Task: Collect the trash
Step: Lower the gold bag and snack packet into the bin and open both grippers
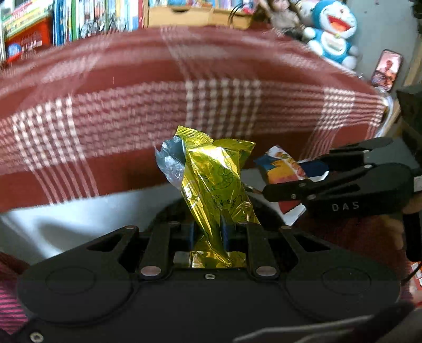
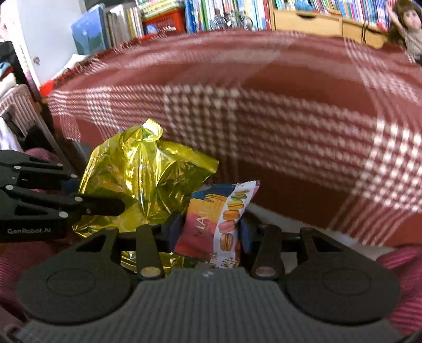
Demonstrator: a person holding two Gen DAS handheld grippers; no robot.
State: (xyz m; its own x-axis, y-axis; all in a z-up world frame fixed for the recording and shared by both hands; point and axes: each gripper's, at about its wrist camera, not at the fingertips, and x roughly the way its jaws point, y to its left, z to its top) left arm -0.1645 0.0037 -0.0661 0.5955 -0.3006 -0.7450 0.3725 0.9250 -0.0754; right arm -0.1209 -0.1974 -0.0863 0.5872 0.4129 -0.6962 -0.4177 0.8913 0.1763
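A crumpled gold foil wrapper [image 1: 213, 184] stands up between the blue pads [image 1: 190, 232] of my left gripper [image 1: 208, 230], which is shut on its lower end. The right wrist view shows the same gold wrapper [image 2: 142, 179] with the left gripper [image 2: 87, 200] at the far left. My right gripper [image 2: 208, 230] is shut on a macaron-print snack wrapper [image 2: 219, 219], pinched between its blue pads [image 2: 172, 229]. From the left wrist view the right gripper [image 1: 311, 182] comes in from the right with that snack wrapper [image 1: 282, 166]. The two grippers are close side by side, both tilted downward.
A table under a red and white checked cloth [image 1: 132, 118] fills the view ahead, with a pale surface [image 1: 79, 208] below its edge. Behind stand bookshelves [image 1: 79, 21], a blue plush toy [image 1: 332, 31], a phone [image 1: 387, 68], a doll [image 2: 407, 26] and a wicker basket [image 2: 15, 105].
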